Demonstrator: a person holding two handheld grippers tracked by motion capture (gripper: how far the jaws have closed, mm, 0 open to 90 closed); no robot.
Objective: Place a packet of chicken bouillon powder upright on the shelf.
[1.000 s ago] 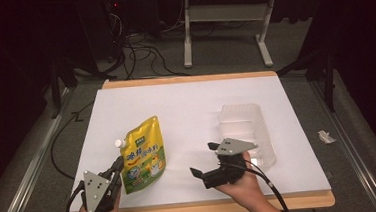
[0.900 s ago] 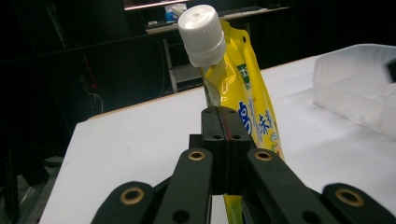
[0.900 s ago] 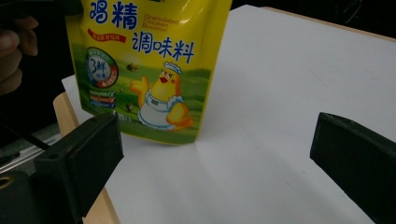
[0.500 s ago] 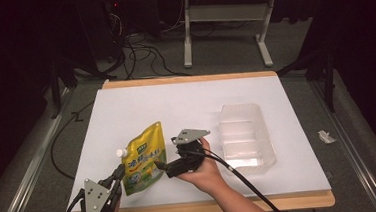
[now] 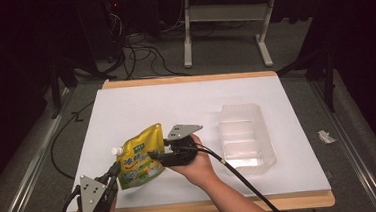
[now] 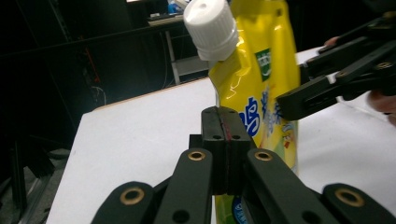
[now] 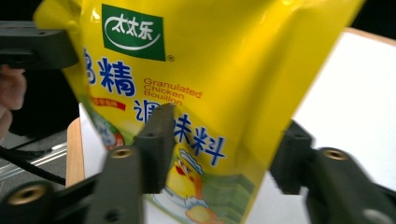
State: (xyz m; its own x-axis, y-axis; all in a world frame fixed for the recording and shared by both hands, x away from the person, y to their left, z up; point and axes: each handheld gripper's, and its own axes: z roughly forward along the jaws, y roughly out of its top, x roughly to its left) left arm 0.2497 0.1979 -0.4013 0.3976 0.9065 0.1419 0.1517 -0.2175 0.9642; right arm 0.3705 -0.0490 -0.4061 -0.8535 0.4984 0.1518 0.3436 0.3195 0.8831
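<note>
A yellow spouted pouch of chicken bouillon with a white cap stands tilted up off the white table. My left gripper is shut on the pouch's lower left edge; in the left gripper view its jaws are pressed together in front of the pouch. My right gripper comes in from the right and is open. In the right gripper view one jaw lies in front of the pouch and the other at its far edge.
A clear plastic tray lies on the right half of the table, right of my right hand. Cables trail from both grippers toward the front edge. Table legs and wires stand on the floor beyond the far edge.
My right gripper has swung left from beside the clear tray to the pouch, and its jaws now straddle it. The left gripper keeps its hold, with the pouch lifted slightly more upright.
</note>
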